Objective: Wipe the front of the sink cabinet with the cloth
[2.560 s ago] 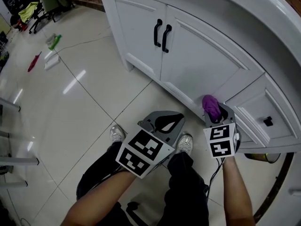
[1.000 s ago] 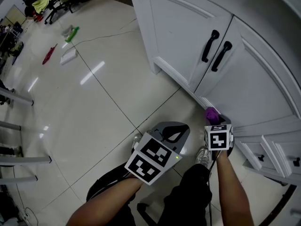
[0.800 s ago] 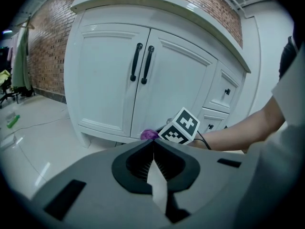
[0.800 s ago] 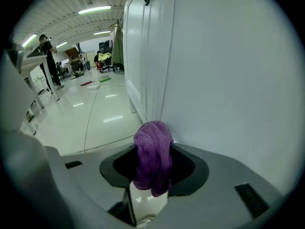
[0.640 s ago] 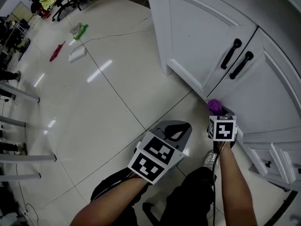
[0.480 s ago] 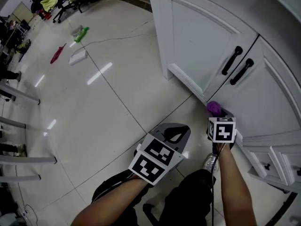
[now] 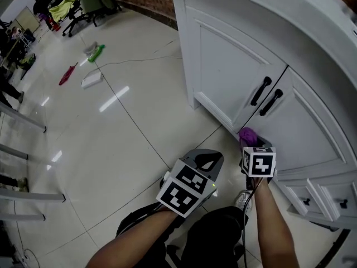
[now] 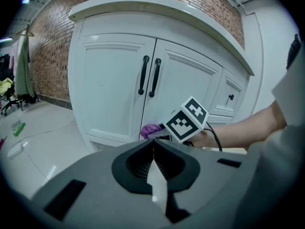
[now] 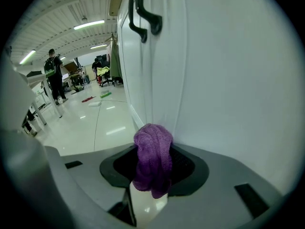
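The white sink cabinet (image 7: 223,71) has two doors with black handles (image 7: 265,96). My right gripper (image 7: 252,144) is shut on a bunched purple cloth (image 7: 246,134) and holds it against the bottom of the doors, just below the handles. In the right gripper view the cloth (image 9: 153,154) sticks out of the jaws and touches the door panel (image 9: 224,80). My left gripper (image 7: 206,158) hangs over the floor tiles left of it, shut and empty. The left gripper view shows its jaws closed (image 8: 153,143), with the cloth (image 8: 149,128) and the right gripper's marker cube (image 8: 187,119) beyond.
Small drawers (image 7: 312,197) sit on the cabinet's right. A green bottle (image 7: 96,53), a red object (image 7: 67,73), a white item (image 7: 91,80) and a cable (image 7: 139,60) lie on the glossy floor far left. Chairs (image 7: 83,4) stand at the back. My shoe (image 7: 244,199) is near the cabinet base.
The right gripper has carried the cloth leftward along the cabinet's lower front, from beside the drawers to under the door handles. The left gripper has stayed shut over the floor.
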### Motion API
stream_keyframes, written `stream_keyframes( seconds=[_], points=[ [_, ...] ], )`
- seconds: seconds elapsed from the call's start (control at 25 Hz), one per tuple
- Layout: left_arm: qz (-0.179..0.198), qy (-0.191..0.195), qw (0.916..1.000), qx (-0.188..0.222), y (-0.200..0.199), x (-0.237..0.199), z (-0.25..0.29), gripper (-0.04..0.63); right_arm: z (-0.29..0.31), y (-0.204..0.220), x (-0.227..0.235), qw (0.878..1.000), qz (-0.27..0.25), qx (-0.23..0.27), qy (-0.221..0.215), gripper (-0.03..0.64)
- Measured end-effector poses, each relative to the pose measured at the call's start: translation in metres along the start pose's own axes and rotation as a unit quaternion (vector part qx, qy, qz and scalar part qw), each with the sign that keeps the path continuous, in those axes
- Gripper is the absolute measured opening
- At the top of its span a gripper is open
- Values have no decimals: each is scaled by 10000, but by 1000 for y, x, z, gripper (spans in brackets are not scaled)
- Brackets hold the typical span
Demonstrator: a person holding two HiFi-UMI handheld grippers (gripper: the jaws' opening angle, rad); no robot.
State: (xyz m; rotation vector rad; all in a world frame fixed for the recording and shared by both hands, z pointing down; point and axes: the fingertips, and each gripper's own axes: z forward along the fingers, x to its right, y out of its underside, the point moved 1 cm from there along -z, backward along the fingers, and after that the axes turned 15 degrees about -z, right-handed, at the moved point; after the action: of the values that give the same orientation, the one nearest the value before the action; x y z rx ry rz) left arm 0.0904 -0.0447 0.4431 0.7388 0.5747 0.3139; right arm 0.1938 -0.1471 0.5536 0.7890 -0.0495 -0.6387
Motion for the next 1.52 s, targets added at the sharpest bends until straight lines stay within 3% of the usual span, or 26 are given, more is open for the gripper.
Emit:
stream_keyframes(
  seconds=[0.24,0.48,0.64,0.88,1.2,1.52],
  points=[
    [93,55,9998,193,-14,17,-11,5,-36,-35,7,9987,-304,377,177,164],
    [121,121,9962,857,-35,28,-28,5,-74,-73,15,9955,-485,754,318,164],
    [260,92,9883,1497,-56,33,-46,5,-99,-98,15,9922,-652,983,393,164],
    [639,254,9686,2390,-90,53,-76,5,-132,-116,15,9868,-1037,1126,522,157],
    [684,342,9646,2523,-93,63,-90,5,-168,-148,19,9746,-1433,1509,829,141],
    [697,366,9615,2631,-105,65,-102,5,-216,-205,41,9467,-1739,2187,1601,141]
  ],
)
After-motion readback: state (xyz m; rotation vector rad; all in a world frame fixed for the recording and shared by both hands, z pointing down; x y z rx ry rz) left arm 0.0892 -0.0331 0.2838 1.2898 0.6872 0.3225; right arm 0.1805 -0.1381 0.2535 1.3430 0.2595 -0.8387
